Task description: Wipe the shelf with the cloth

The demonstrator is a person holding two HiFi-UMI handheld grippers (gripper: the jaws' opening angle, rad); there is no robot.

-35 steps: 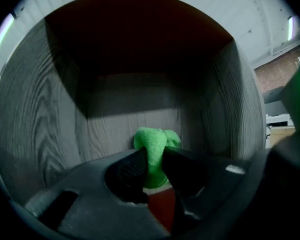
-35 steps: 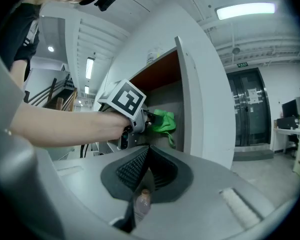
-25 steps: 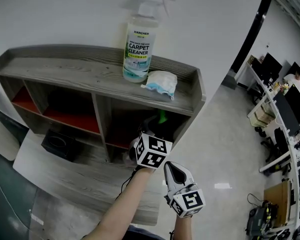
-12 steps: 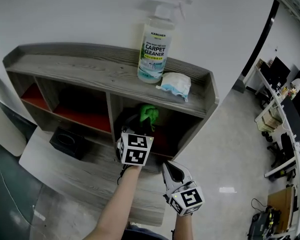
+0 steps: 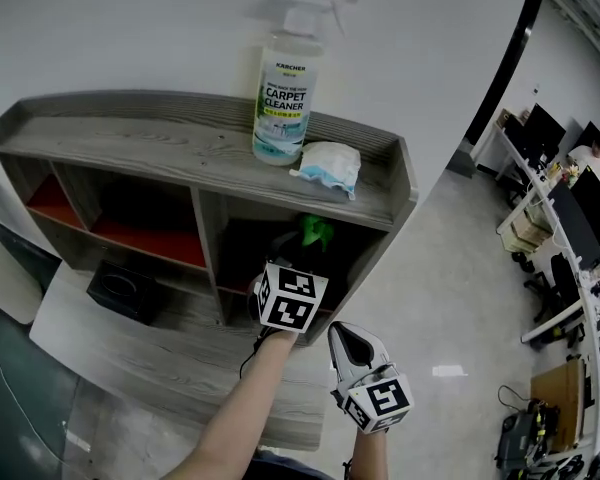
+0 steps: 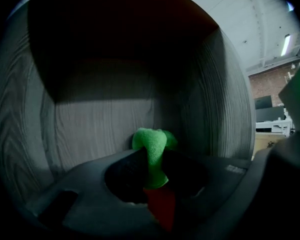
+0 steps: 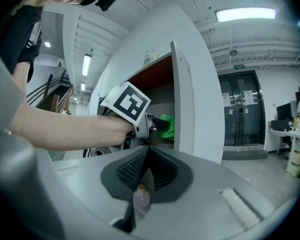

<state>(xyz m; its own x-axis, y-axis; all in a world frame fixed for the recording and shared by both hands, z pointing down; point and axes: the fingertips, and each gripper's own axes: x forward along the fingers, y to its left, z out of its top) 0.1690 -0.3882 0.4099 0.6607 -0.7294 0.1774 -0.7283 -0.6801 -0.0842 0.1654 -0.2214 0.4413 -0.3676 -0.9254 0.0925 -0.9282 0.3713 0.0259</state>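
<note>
Head view: we record a grey wooden shelf (image 5: 160, 153) with open compartments, set against a white wall.
State of the left gripper (image 6: 152, 156): jaws clenched on the green cloth (image 6: 149, 140); a bunched wad of it sticks out past the tips.
Place of the cloth: inside the shelf's lower right compartment, just ahead of the left jaws and near the back panel (image 6: 100, 129); we cannot tell whether it touches the wood.
Around the left jaws: back panel straight ahead, side wall (image 6: 222, 109) to their right, dark compartment ceiling above.
Red patch (image 6: 160, 209): below the cloth, between the left jaws; we cannot tell what it is.
State of the right gripper (image 7: 148, 151): jaws pressed together with nothing between them; it is held outside the shelf, behind and to the right of the left jaws, apart from them.
Ahead of the right jaws: the marker cube (image 7: 125, 101) of the left gripper, the hand (image 7: 107, 131) that holds it, and the cloth at the compartment mouth.
Above the left jaws: on the top board, an upright spray bottle (image 5: 283, 98) labelled CARPET CLEANER, with a white crumpled wad (image 5: 325, 166) just beside it on its right.
Well to the left of the left jaws: a black box (image 5: 120, 288), low at the shelf's foot.
</note>
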